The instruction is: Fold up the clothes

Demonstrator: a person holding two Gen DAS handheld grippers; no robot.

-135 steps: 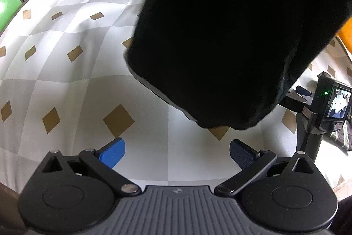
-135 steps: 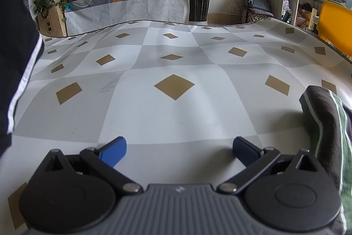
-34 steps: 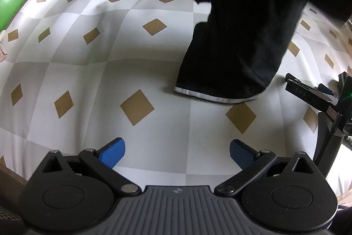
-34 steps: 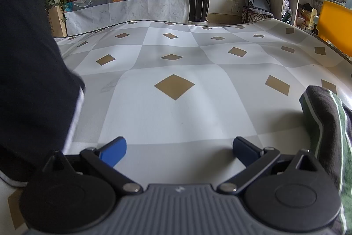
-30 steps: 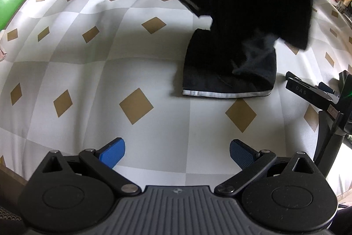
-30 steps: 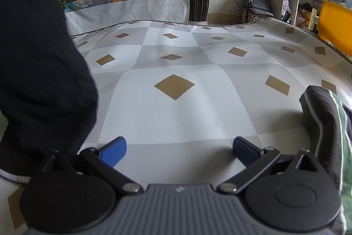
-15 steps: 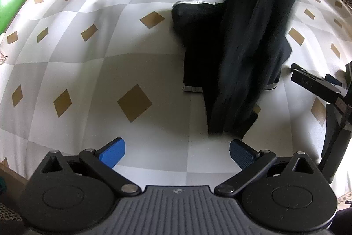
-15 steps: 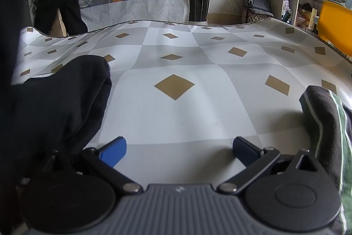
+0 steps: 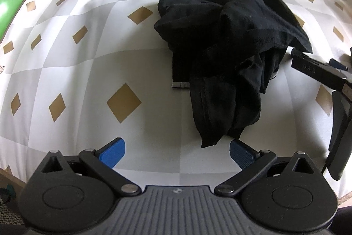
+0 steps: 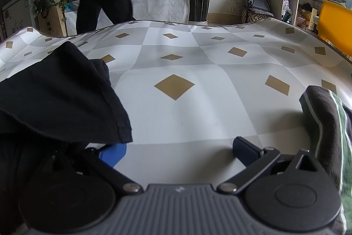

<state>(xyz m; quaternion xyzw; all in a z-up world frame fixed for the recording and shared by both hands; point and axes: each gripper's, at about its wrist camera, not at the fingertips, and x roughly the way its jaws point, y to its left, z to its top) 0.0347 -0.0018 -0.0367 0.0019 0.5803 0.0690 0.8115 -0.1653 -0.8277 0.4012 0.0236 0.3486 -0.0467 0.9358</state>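
Left to right across the checked tablecloth [image 9: 92, 63]: the left gripper [image 9: 176, 152] hovers with its blue pads [image 9: 112, 151] spread wide apart and nothing between them. Ahead and to its right the black garment [image 9: 228, 54] lies crumpled in a heap, a white-trimmed hem [image 9: 180, 84] showing at its near-left edge and a loose fold reaching almost to the right pad. Farther right, the right gripper [image 10: 179, 151] rests low on the cloth, likewise spread and empty; a flap of the garment drapes over its left finger (draped, not clamped). At far right lies a dark green-striped garment [image 10: 330, 124], apart from the heap.

The step in hand is judged to be spreading the heap flat before any fold. It is best done by pinching two distinct corners of a single layer, such as the trimmed hem, then drawing them apart; bunched layers would carry creases into the fold.
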